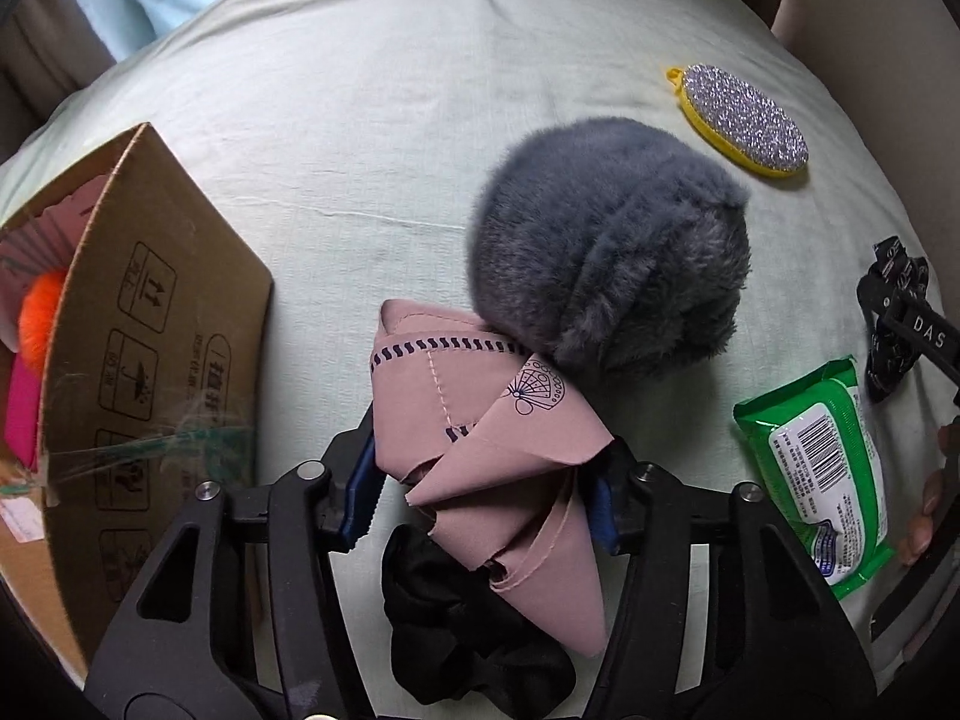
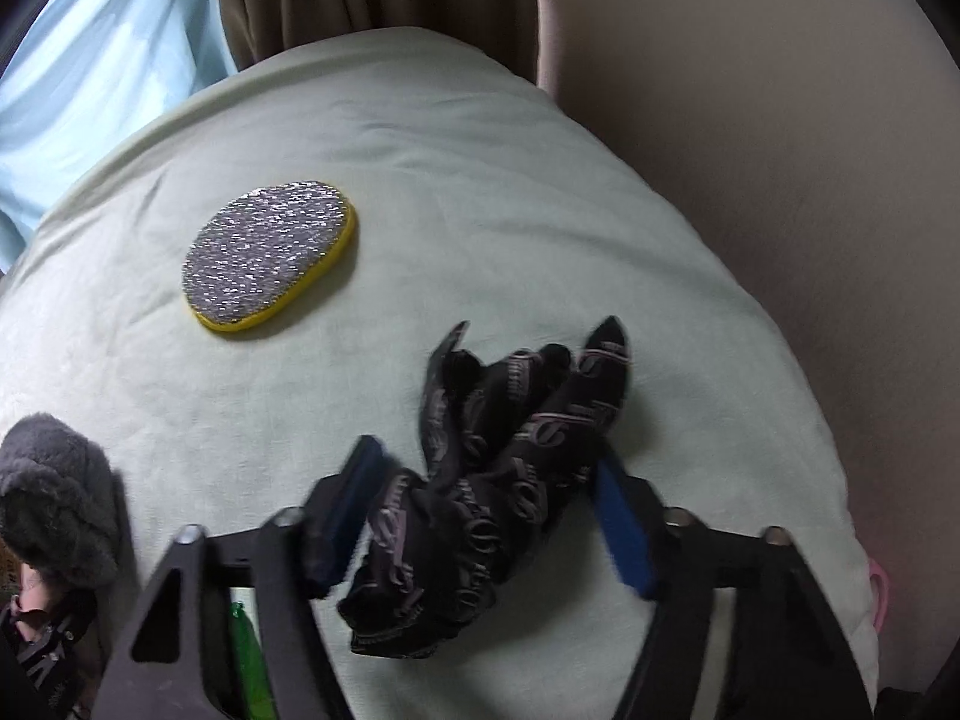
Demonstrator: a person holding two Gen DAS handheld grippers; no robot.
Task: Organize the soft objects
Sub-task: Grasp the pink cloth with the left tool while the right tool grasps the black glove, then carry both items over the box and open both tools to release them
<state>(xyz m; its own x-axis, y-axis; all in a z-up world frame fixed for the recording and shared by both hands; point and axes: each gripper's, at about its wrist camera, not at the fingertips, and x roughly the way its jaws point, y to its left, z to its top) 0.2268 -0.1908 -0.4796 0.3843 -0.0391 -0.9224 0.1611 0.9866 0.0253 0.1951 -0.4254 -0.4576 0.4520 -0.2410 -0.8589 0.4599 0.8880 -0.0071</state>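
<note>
A folded dusty-pink cloth [image 1: 480, 420] with dark stitching lies bunched between the blue pads [image 1: 360, 480] of my left gripper [image 1: 489, 468], which is shut on it. A black scrunchie [image 1: 468, 618] lies under the cloth's near end. In the right wrist view my right gripper [image 2: 486, 462] is closed on a crumpled black cloth [image 2: 504, 456] with pinkish lettering. That cloth rests on the pale green sheet [image 2: 540, 210]. A grey furry hat [image 1: 606, 246] sits just beyond the pink cloth and touches it.
An open cardboard box [image 1: 150, 330] at the left holds an orange pompom [image 1: 39, 312] and pink items. A silver scrubber with a yellow rim [image 1: 744, 117] [image 2: 270, 252] lies further back. A green wipes pack [image 1: 822, 468] lies at the right. Curtains and a wall border the bed.
</note>
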